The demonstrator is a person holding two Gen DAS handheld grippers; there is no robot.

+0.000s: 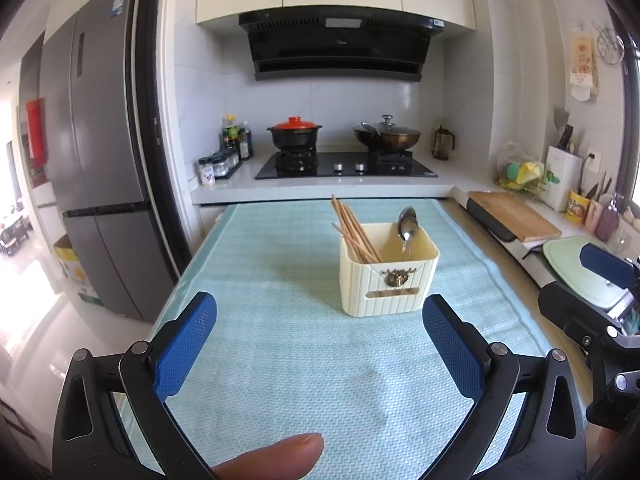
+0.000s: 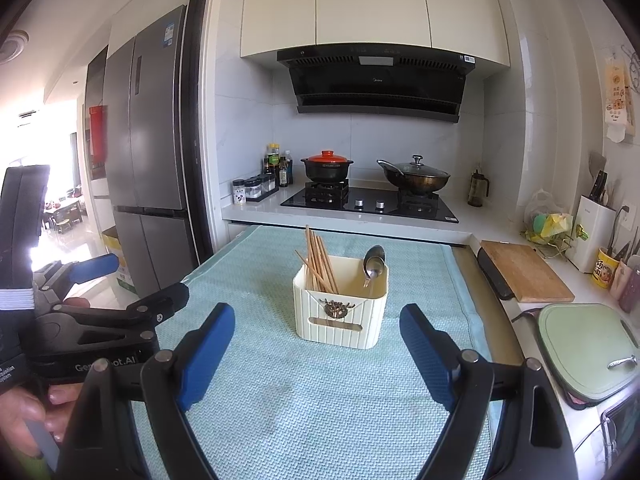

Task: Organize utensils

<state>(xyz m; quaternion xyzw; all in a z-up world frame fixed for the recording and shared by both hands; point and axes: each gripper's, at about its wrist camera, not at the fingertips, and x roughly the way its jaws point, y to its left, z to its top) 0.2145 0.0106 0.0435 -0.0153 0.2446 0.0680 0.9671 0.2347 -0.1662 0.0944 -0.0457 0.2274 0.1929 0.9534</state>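
Utensil box (image 1: 387,276) on teal mat (image 1: 280,360), kitchen

Past my tabletop, which is covered by a pale green cloth (image 1: 280,360), a black gas hob (image 1: 346,165) sits on the white counter. On its left burner stands a black pot with a red lid (image 1: 295,133); on the right, a dark wok under a glass lid (image 1: 387,134). Sauce bottles (image 1: 237,136) and spice jars (image 1: 218,165) cluster left of the hob. A black range hood (image 1: 338,46) hangs above. A grey fridge (image 1: 96,152) fills the left. On my right lie a wooden cutting board (image 2: 524,274) and a green one (image 2: 580,346).
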